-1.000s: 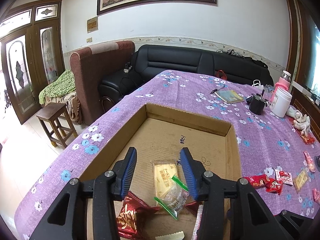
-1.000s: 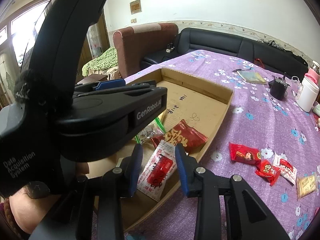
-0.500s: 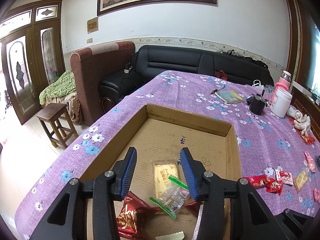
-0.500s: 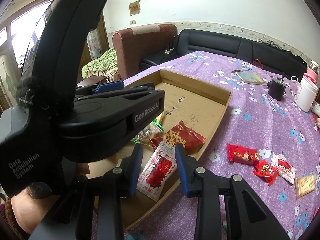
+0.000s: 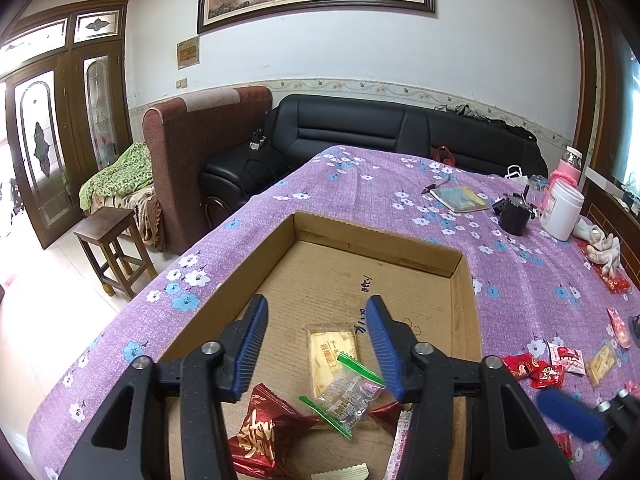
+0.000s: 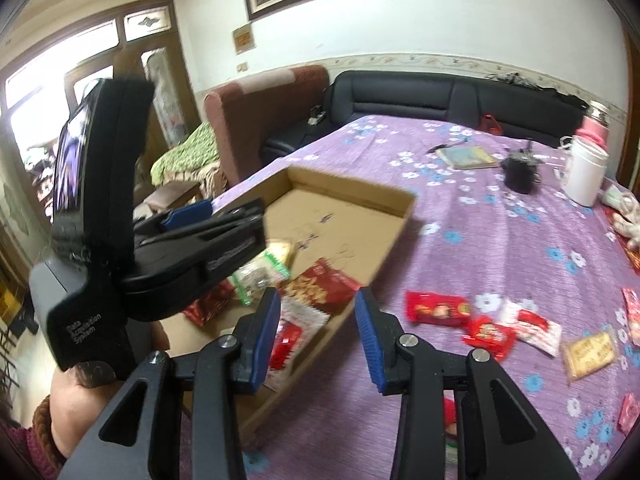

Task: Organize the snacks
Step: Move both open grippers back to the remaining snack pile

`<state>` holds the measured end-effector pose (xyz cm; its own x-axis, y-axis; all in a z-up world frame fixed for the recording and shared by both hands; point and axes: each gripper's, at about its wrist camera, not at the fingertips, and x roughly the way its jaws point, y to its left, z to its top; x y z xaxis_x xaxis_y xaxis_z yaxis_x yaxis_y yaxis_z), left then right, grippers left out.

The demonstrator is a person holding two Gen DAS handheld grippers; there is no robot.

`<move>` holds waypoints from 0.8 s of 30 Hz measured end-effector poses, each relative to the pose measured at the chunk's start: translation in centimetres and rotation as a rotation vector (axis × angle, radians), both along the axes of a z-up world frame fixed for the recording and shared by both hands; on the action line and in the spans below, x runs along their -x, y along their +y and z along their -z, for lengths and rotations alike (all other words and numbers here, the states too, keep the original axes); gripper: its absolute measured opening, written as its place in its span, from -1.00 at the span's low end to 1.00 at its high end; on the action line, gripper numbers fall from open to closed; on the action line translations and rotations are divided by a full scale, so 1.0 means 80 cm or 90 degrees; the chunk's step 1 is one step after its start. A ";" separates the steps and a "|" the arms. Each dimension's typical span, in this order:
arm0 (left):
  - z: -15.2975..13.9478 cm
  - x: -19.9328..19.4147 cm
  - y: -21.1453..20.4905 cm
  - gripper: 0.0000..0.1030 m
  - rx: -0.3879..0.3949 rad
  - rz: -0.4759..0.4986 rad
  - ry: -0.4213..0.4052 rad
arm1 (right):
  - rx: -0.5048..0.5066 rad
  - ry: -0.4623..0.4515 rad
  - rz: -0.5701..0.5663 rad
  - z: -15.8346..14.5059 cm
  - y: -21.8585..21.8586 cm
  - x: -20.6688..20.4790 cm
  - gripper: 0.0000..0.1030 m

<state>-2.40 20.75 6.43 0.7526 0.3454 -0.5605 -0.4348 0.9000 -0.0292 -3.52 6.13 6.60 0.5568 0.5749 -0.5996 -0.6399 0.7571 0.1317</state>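
Observation:
The open cardboard box (image 5: pixel 376 236) lies on the purple flowered cloth. My left gripper (image 5: pixel 316 344) hangs over its near end, its jaws opening with nothing between them. Below it in the box lie a clear packet with green ends (image 5: pixel 344 396), a yellow cracker packet (image 5: pixel 332 350) and a red packet (image 5: pixel 260 432). My right gripper (image 6: pixel 318 336) hovers over the box's right wall (image 6: pixel 352 312), its jaws opening and empty. A white-and-red packet (image 6: pixel 292 332) lies in the box beside its left finger. Loose snacks lie on the cloth to the right: red ones (image 6: pixel 438 308), a yellow one (image 6: pixel 592 354).
At the table's far right stand a black cup (image 5: pixel 514 214), a white jar (image 5: pixel 562 214) and a notebook (image 5: pixel 460 198). One of the right gripper's blue fingers (image 5: pixel 572 412) shows at the lower right. A hand (image 6: pixel 68 400) holds the left tool. A sofa (image 5: pixel 360 132) and a stool (image 5: pixel 112 248) stand beyond the table.
Both pairs of jaws have widened. My right gripper has moved right and up, off the white-and-red packet towards the box's right wall. The clear packet settled lower in the box.

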 end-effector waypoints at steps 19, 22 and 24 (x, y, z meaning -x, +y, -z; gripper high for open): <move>-0.031 0.023 -0.091 0.43 -0.044 0.139 -0.014 | -0.208 0.114 0.221 0.020 -0.281 -0.048 -0.27; -0.026 0.025 -0.130 0.43 -0.058 0.216 0.009 | -0.195 0.085 0.241 0.022 -0.294 -0.048 -0.27; -0.017 0.024 -0.159 0.43 -0.035 0.317 0.054 | -0.187 0.072 0.248 0.025 -0.295 -0.052 -0.27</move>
